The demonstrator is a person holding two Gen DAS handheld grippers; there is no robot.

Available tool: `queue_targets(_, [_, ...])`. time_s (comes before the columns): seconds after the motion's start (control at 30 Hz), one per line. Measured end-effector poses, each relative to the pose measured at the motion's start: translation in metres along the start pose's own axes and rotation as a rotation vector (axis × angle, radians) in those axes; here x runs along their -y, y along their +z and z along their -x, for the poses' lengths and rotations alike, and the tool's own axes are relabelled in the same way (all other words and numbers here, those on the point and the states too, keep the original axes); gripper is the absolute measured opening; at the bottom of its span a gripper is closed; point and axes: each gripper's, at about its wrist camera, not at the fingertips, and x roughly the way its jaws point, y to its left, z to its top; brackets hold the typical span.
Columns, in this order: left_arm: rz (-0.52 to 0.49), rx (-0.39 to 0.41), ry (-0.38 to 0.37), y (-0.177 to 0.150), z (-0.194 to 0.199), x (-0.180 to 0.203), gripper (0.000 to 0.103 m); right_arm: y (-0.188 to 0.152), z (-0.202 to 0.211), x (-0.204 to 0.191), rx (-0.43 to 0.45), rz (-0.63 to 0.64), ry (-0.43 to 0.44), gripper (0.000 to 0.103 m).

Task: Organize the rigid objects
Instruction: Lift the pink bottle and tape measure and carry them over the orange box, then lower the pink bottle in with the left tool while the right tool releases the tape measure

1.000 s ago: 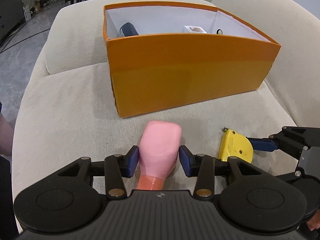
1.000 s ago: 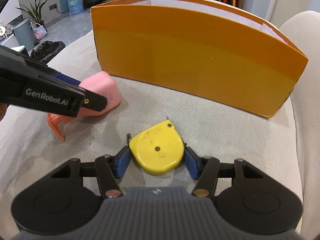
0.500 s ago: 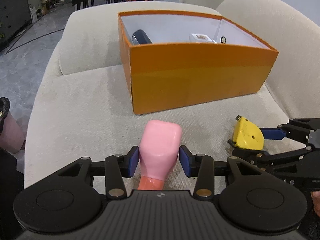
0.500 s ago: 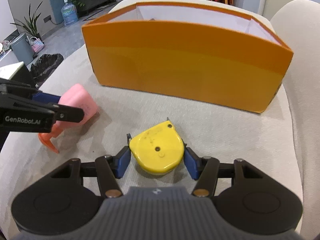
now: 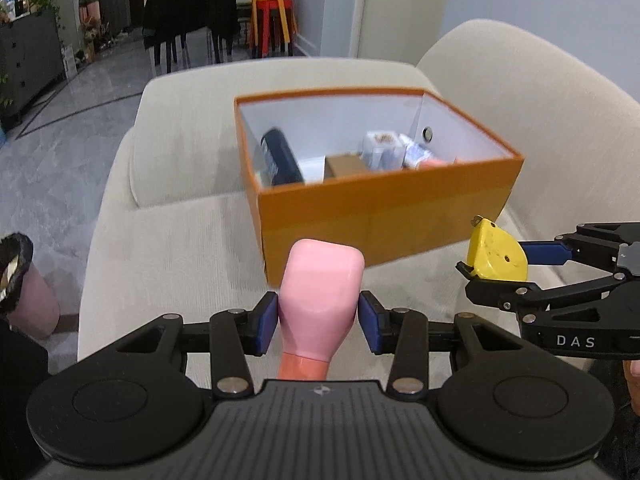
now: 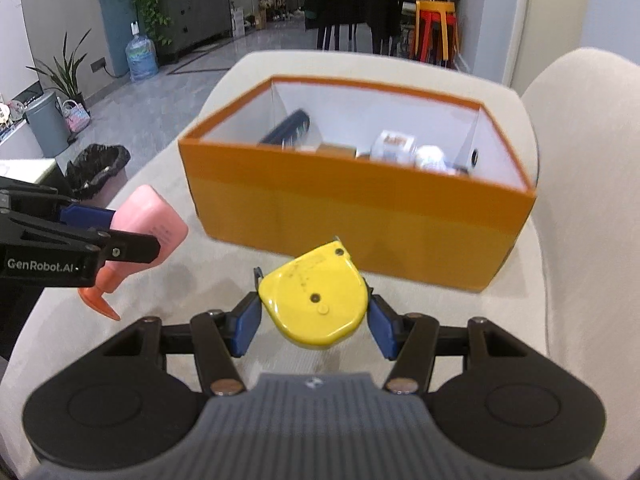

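My left gripper (image 5: 318,322) is shut on a pink spray bottle (image 5: 320,292) with an orange nozzle, held above the sofa seat in front of the orange box (image 5: 384,216). The bottle also shows in the right wrist view (image 6: 150,224). My right gripper (image 6: 314,318) is shut on a yellow tape measure (image 6: 314,304), lifted off the seat to the right of the bottle; the tape measure shows in the left wrist view (image 5: 496,256). The orange box (image 6: 360,220) is open and holds a dark blue item (image 5: 280,158), a brown carton and small white packages.
The box stands on a beige sofa (image 5: 172,240), with the backrest cushion (image 5: 560,128) to its right. A pink bin with a black liner (image 5: 16,280) stands on the floor at left. A grey bin (image 6: 48,124) and a black bag (image 6: 100,164) stand further off.
Both grippers have risen from the seat with their objects held, and the box interior has come into view. The tape measure is off the cushion.
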Motion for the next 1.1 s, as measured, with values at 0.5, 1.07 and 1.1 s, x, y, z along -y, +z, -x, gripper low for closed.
queue_targets(0.5, [-0.028,0.118,0.009,0.083,0.018,0.014,0.049,0.063,0.032,0.012,0.102,0.057,-0.045,0.058])
queue_targets(1.07, [0.087,0.075,-0.035,0.137,-0.055,0.001,0.049,0.143,-0.010,0.035,0.112,0.044,-0.050,0.058])
queue_targets(1.1, [0.100,0.067,-0.030,0.137,-0.061,-0.001,0.049,0.144,-0.015,0.035,0.106,0.041,-0.049,0.058])
